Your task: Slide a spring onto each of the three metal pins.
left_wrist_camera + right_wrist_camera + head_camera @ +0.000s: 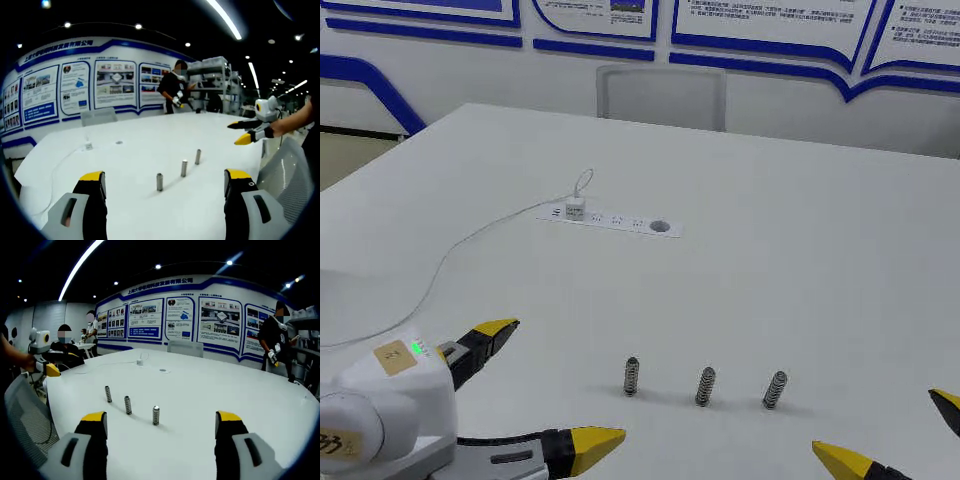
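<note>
Standing in a row at the lower centre of the head view, the 3 pins (706,386) each appear to carry a spring (631,376) already. The left gripper (563,382), lower left, and the right gripper (890,430), lower right, both gape wide and empty. A careless sweep could topple the pins, which look freestanding on the table (770,250), spilling springs.
</note>
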`<action>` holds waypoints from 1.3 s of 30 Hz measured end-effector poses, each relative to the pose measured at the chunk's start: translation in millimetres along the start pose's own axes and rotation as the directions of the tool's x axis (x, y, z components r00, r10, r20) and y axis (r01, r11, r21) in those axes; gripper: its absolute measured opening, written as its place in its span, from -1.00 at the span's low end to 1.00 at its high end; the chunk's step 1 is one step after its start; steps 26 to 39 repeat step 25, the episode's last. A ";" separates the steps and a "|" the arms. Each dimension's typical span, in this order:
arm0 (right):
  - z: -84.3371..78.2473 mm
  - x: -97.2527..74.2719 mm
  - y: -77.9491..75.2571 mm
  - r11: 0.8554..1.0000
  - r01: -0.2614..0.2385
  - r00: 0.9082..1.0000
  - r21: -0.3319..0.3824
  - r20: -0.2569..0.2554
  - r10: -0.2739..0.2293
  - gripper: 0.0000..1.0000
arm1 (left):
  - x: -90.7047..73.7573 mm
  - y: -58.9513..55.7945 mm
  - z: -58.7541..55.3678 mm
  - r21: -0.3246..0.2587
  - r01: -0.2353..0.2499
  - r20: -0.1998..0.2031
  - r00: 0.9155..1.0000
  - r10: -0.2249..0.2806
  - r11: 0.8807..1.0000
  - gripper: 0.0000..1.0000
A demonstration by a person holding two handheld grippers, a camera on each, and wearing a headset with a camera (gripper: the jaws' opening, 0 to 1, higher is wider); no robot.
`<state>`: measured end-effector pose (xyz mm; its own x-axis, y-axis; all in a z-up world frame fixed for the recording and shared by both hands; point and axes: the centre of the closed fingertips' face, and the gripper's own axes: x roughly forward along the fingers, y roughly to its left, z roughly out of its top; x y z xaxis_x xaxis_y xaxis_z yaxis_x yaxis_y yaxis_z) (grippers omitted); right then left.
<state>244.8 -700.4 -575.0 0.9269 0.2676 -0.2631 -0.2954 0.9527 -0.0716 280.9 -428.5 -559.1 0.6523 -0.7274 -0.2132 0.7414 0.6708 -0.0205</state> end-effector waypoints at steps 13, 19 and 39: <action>1.8 -1.0 -0.1 1.000 0.026 0.999 0.016 0.027 -0.026 0.93 | -0.4 -3.6 -6.6 0.004 -0.007 -0.021 1.000 0.007 1.000 1.00; 0.6 -0.4 4.0 1.000 0.014 1.000 0.021 0.025 -0.014 0.94 | -0.6 -4.5 -10.7 0.007 -0.001 -0.039 0.999 0.001 1.000 1.00; -1.7 1.0 7.0 1.000 0.003 1.000 0.024 0.016 -0.004 0.94 | -2.1 -6.0 -17.0 0.009 0.005 -0.057 0.998 -0.005 1.000 1.00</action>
